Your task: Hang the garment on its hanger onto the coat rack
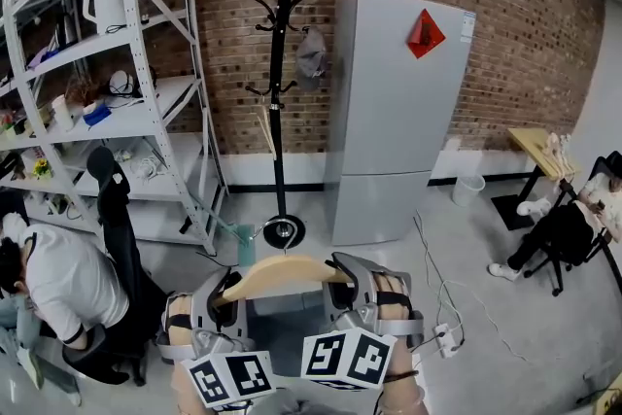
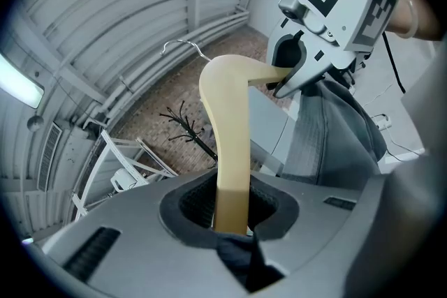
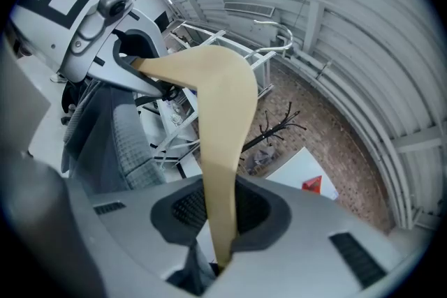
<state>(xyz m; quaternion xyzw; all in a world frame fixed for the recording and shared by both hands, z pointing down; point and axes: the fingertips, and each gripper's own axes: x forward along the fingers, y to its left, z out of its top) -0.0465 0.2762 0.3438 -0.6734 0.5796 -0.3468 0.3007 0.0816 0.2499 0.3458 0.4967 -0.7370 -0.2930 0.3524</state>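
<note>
Left gripper (image 2: 230, 209): my jaws are clamped on one arm of the wooden hanger (image 2: 230, 122), pads pressing on its flat sides, with a fold of dark fabric caught at the base of the jaws.

Right gripper (image 3: 220, 220): my jaws are clamped in the same way on the opposite arm of the hanger, narrow and firm on the wood.

Hanger: held between my two grippers, low and central in the head view, arch uppermost. Its wire hook (image 2: 183, 45) stands free above the arch and touches nothing.

Garment (image 2: 328, 136): grey fabric draped from the hanger, hanging below it between the two grippers. How far down it reaches cannot be determined.

Coat rack (image 1: 282, 83): black pole on a round base, upright on the floor before the brick wall, just beside a grey refrigerator (image 1: 398, 112). A grey cap (image 1: 311, 55) hangs on one of its upper prongs. The rack stands well apart from the hanger, and the hanger is not on it.

Surroundings: white metal shelving (image 1: 146, 92) at the left with assorted items. One person (image 1: 58, 282) is bent over below the shelving, and another (image 1: 564, 233) is seated at the far right.
</note>
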